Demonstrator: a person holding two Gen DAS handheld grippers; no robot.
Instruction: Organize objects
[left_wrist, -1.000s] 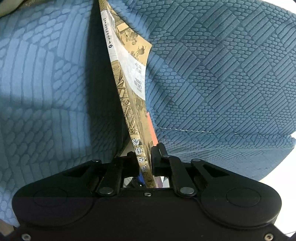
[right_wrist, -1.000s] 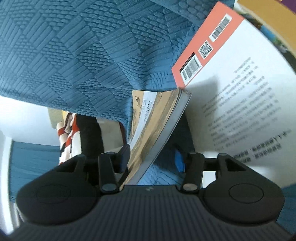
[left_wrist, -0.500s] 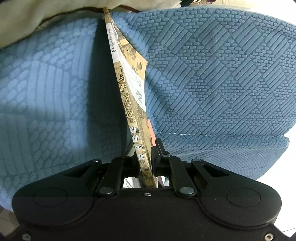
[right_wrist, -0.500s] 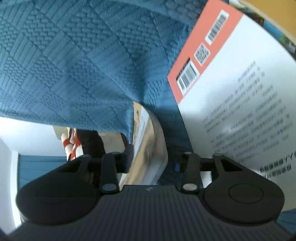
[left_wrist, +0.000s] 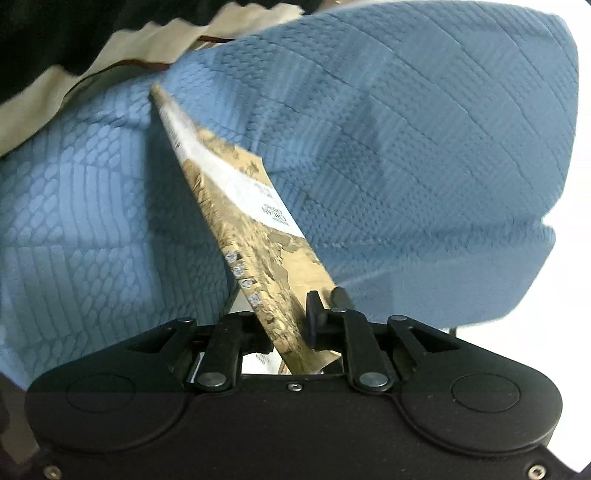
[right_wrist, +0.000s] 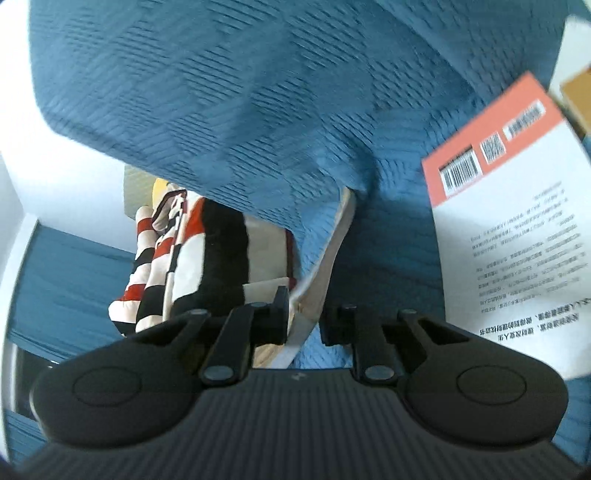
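Now both grippers' jaws on tan book (left_wrist: 258, 236): left (left_wrist: 288, 328) opening, right (right_wrist: 303, 321) closing.

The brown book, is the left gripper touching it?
Touching. The left wrist view shows the brown book wedged in the left gripper, whose jaws are opening; one finger lies on its cover.

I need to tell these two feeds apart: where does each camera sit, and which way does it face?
Left wrist: on the left gripper, looking along its opening fingers at the tan book between them, against blue cushions.
Right wrist: on the right gripper, closing around the same book's page edge; an orange-and-white book lies right, striped fabric left.
Shared: tan book, blue cushions.
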